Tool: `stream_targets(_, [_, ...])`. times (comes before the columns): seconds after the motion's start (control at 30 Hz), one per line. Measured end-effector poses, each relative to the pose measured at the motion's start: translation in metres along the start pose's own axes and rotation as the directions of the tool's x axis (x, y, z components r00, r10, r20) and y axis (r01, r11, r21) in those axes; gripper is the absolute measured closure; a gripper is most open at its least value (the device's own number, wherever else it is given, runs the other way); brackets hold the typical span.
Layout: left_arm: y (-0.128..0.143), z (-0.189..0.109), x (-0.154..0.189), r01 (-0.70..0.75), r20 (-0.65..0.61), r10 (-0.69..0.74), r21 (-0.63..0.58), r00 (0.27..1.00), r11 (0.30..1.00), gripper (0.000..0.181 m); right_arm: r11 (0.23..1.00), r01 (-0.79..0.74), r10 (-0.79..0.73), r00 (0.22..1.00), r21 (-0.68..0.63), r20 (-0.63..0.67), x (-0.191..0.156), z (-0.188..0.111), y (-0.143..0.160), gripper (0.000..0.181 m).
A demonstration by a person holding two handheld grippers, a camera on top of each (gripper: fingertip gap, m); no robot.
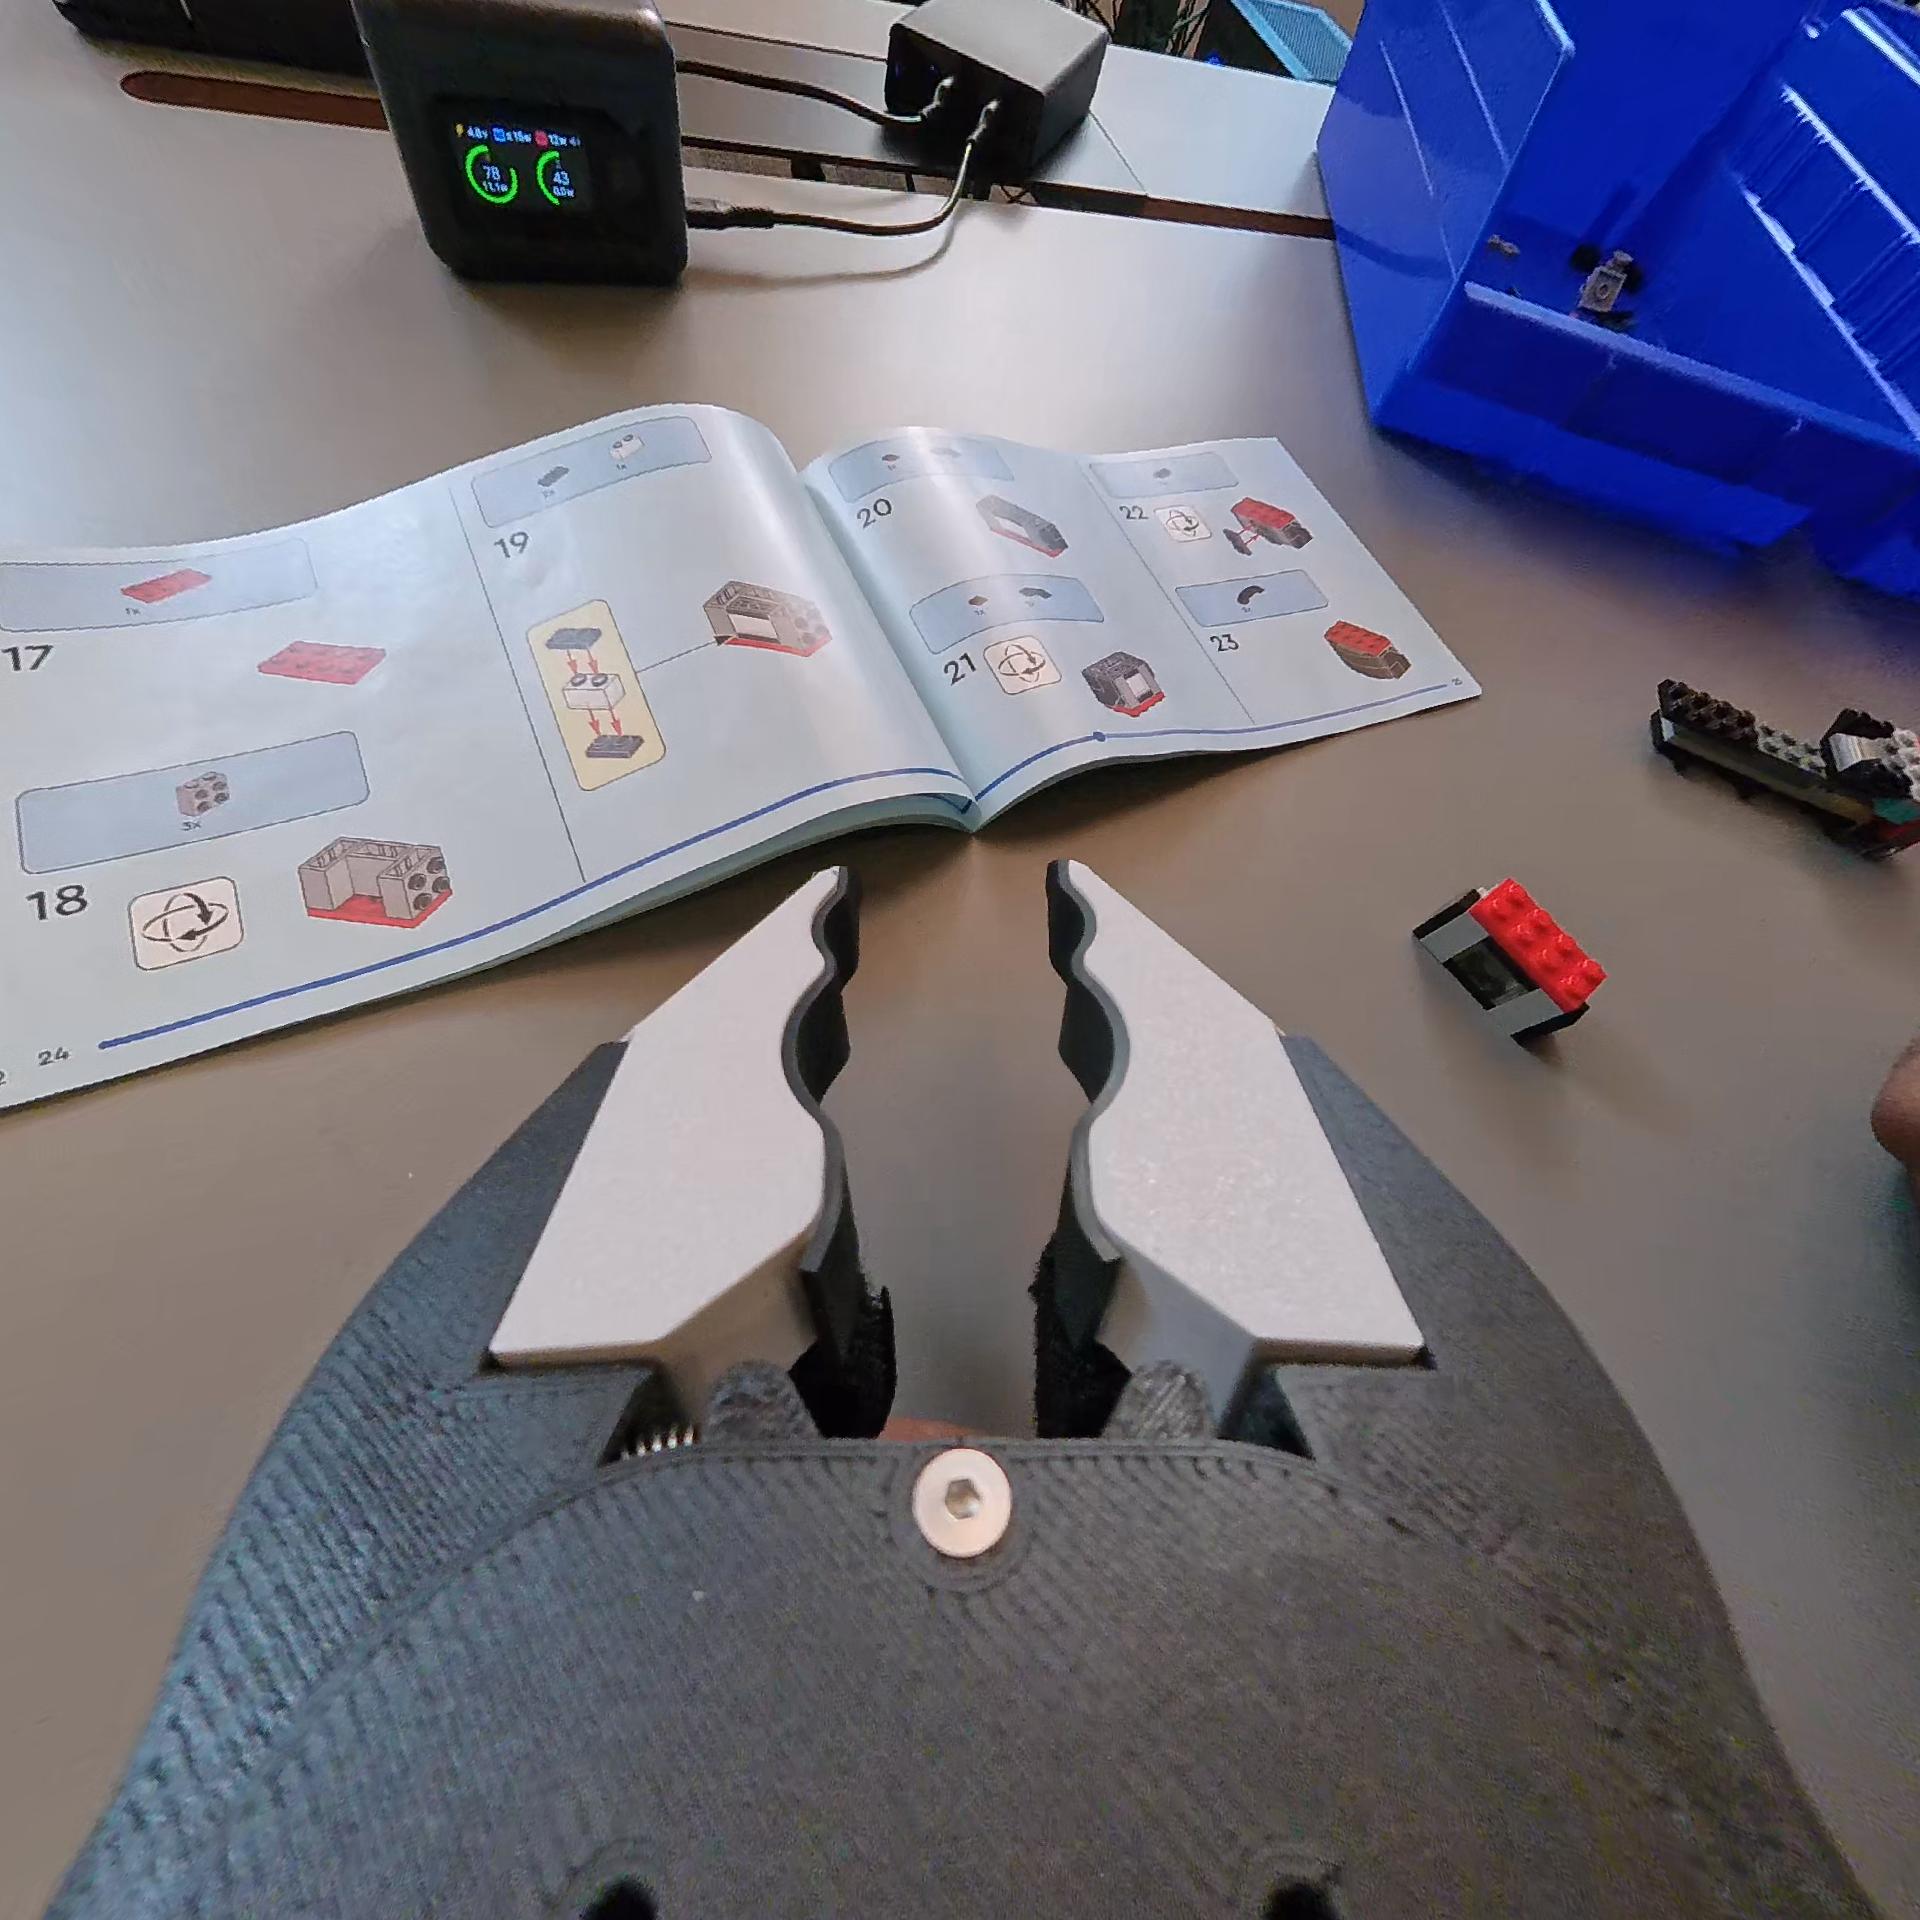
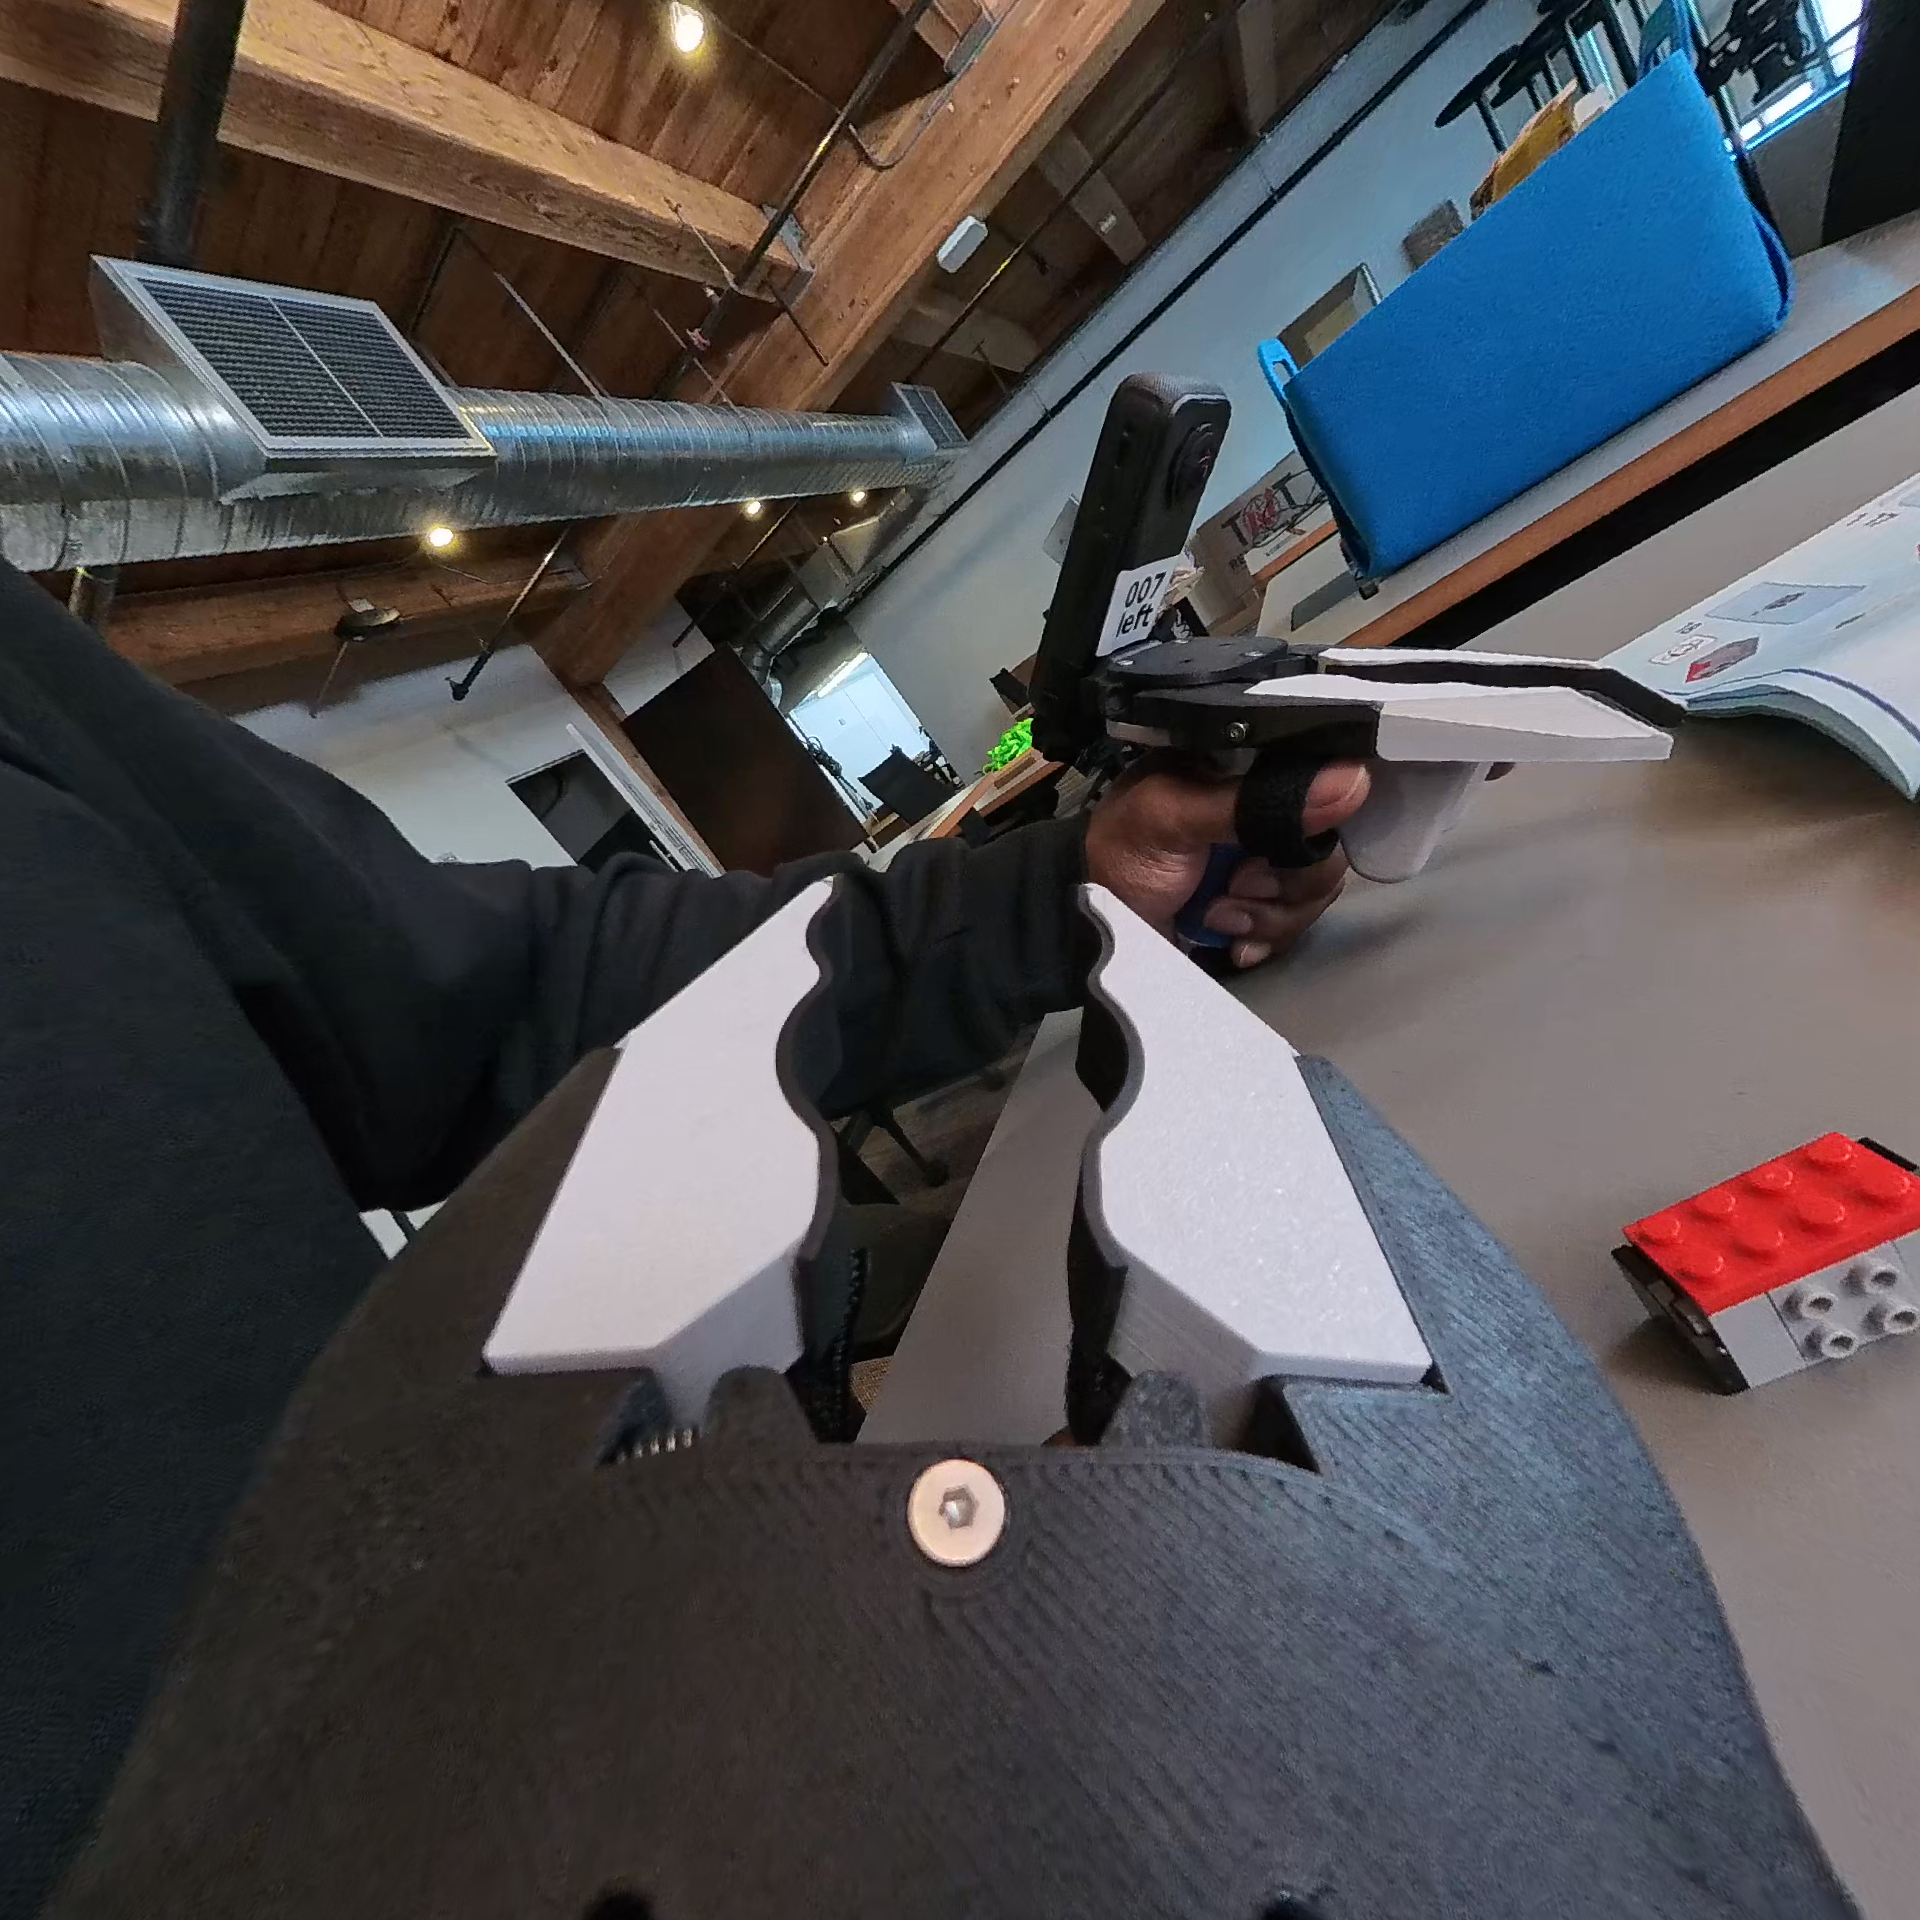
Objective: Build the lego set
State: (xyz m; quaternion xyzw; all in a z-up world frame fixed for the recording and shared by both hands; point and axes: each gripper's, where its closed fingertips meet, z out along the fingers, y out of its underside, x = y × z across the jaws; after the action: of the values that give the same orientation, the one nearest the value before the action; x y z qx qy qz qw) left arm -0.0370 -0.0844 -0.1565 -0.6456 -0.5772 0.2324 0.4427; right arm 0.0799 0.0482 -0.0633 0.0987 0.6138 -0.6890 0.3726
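Note:
A small lego block with a red studded top and grey and black sides (image 1: 1509, 959) lies on the grey table, right of my left gripper (image 1: 951, 883). That gripper is open and empty, just short of the open instruction booklet (image 1: 644, 665). A long black and grey lego assembly (image 1: 1787, 764) lies farther right. My right gripper (image 2: 956, 904) is open and empty, tilted and pointing across the table's edge. The red-topped block (image 2: 1777, 1252) sits to its right. The left gripper (image 2: 1662, 722) shows there too, held by a hand.
A blue plastic parts bin (image 1: 1621, 291) holding a small grey piece stands at the back right. A black device with a lit screen (image 1: 525, 145) and a black adapter (image 1: 987, 83) with cables stand at the back. A person's dark sleeve (image 2: 520, 987) crosses the right wrist view. The red-topped block (image 2: 1777, 1252) is about equally far from each gripper, around 12 cm.

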Motion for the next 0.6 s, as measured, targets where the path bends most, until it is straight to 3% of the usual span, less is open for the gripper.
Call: stream_targets(0.6, [-0.0028,-0.0031,-0.0008,0.037,-0.021,-0.036,0.023,0.999,0.999,0.144,1.000,-0.010,0.010,1.000,-0.010,-0.001,0.0013,0.0010,0.0014,0.140])
